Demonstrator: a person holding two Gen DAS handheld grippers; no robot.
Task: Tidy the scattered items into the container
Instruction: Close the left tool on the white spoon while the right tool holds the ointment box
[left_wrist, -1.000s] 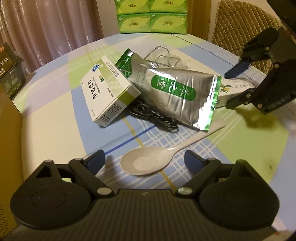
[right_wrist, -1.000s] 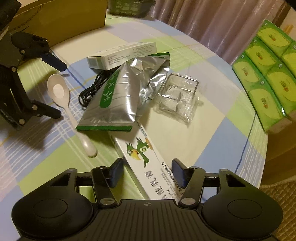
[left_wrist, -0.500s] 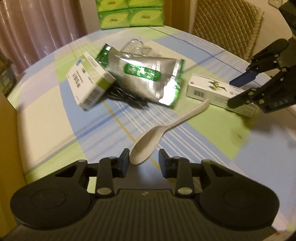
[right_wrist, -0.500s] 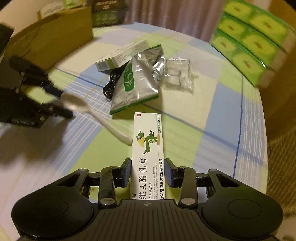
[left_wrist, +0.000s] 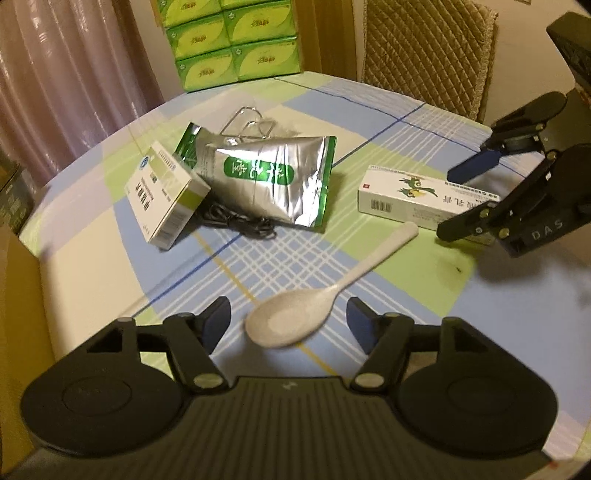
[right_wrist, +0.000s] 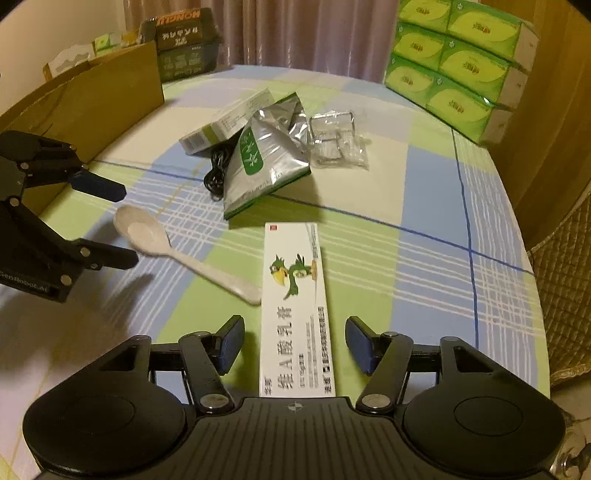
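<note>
Home dining rm: round table w/ plaid cloth (right_wrist: 424, 192), quilted chair (left_wrist: 424, 55), curtains (left_wrist: 66, 81), stacked tissue packs (right_wrist: 458, 55).

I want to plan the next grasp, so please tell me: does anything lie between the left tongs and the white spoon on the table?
Nothing visible does. The white plastic spoon lies on the checked tablecloth with its bowl directly between the fingers of the left tongs, which are opening and do not press on it. The handle tip lies close to the long white ointment box.
</note>
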